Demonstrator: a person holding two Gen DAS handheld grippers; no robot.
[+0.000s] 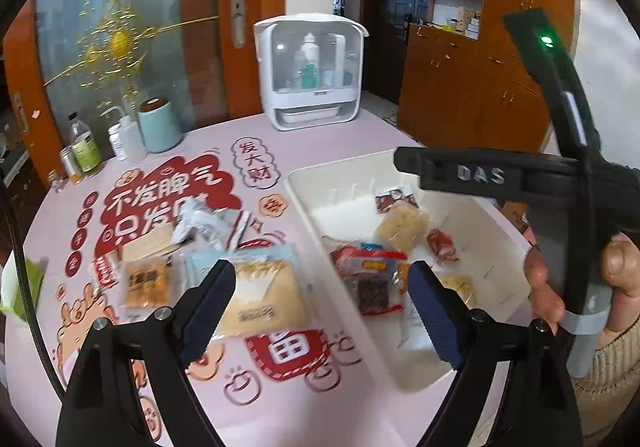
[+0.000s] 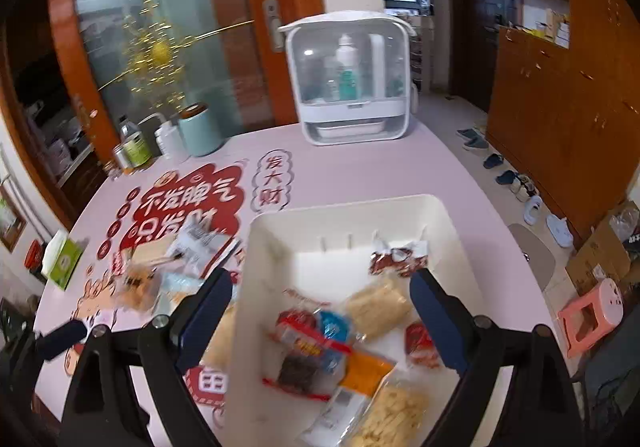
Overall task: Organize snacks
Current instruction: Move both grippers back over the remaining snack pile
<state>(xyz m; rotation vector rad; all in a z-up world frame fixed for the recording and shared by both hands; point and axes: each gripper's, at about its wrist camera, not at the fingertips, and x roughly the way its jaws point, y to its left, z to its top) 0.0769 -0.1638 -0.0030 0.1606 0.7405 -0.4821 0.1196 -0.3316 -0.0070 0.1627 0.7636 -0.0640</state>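
A white bin (image 1: 304,191) (image 2: 256,247) sits on the pink table and holds several snack packets, among them a red-edged dark packet (image 1: 370,279) (image 2: 304,363) and a pale yellow one (image 1: 400,225) (image 2: 378,309). Loose packets lie left of it: a cream and blue packet (image 1: 264,287), an orange biscuit packet (image 1: 146,283) and a silver wrapper (image 1: 204,225) (image 2: 196,239). My left gripper (image 1: 322,307) is open and empty above the cream packet and the bin's left wall. My right gripper (image 2: 320,317) is open and empty above the bin; its body (image 1: 480,171) shows in the left wrist view.
A white cabinet with bottles (image 1: 310,75) (image 2: 350,81) stands at the table's far edge. A mint canister (image 1: 160,125) (image 2: 198,131) and bottles (image 1: 86,147) stand at the back left. A green tissue box (image 2: 64,257) sits at the left edge. Wooden cupboards (image 1: 460,95) are right.
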